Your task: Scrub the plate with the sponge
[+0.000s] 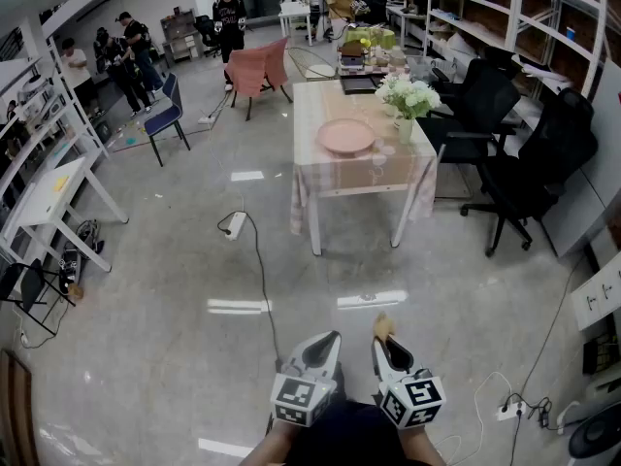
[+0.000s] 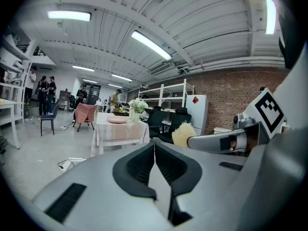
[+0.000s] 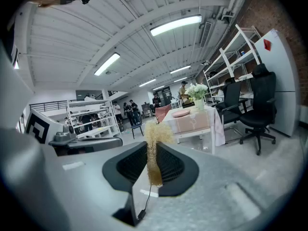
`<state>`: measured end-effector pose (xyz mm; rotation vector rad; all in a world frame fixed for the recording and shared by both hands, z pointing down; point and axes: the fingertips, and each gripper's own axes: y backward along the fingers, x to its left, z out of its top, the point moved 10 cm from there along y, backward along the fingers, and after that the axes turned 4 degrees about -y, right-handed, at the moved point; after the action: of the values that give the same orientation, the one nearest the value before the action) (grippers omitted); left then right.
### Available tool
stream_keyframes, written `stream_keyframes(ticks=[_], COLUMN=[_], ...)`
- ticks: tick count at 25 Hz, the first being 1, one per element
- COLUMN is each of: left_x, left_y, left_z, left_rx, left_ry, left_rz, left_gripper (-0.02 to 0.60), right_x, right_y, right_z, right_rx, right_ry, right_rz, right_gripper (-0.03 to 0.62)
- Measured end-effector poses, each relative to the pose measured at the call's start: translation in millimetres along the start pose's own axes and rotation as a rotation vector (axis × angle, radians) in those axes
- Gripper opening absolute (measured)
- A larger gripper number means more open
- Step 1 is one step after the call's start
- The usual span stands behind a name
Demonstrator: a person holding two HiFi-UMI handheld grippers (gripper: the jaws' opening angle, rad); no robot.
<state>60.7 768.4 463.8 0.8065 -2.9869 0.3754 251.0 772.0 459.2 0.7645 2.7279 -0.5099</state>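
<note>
Left gripper (image 1: 328, 346): nearest, held low against the person's body; jaws pressed together, nothing between them.
Right gripper (image 1: 383, 349): just beside the left one, on its right; jaws pinching the sponge.
Sponge (image 3: 154, 150): pale yellow and fibrous, clamped by its lower part, with the frayed top standing clear of the jaw tips.
Floor (image 1: 175, 260): an open grey stretch between the person and the table; a power strip (image 1: 235, 224) and its cable lie left of the straight path.
Table (image 1: 320, 178): far, under a checked cloth, well apart from both grippers.
Plate (image 1: 345, 136): pink, lying flat on the table top; a vase of white flowers (image 1: 408, 100) stands near it on the right.
Beyond: black office chairs (image 1: 529, 158) to the right, shelving and standing people far left.
Step in hand: judged to be the approach; scrubbing has not begun.
Doing it well: step past the cable and face the table squarely. Hold the pinch firm and lay the sponge's free top flat on the plate. The empty left gripper could steady the rim, since a plate on cloth probably slides. Keep strokes clear of the vase.
</note>
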Motion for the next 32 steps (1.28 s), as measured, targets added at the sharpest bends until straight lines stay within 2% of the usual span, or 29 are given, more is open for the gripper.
stream_keyframes(ticks=[11,17,24,32], left_x=[7,12,27,62], left_y=[10,8,-23,-64], left_z=[-5,-5,0,7], left_rx=[0.004,0.009,0.008,0.024], left_ry=[0.032,0.035,0.064,0.099], left_rz=[0.038,0.034,0.005,0.004], left_gripper=[0.012,0.012,0.012,0.012], right_x=[7,5,-11,-27], right_y=[-5,-6,-28,-77], right_z=[0,-2,10,29], right_rx=[0.002,-0.026,-0.029,0.011], right_ry=[-0.006,-0.032,-0.037,-0.028], right_rz=[0.018,-0.007,-0.037,-0.018], right_gripper=[0.057,0.058,0.058,0.058])
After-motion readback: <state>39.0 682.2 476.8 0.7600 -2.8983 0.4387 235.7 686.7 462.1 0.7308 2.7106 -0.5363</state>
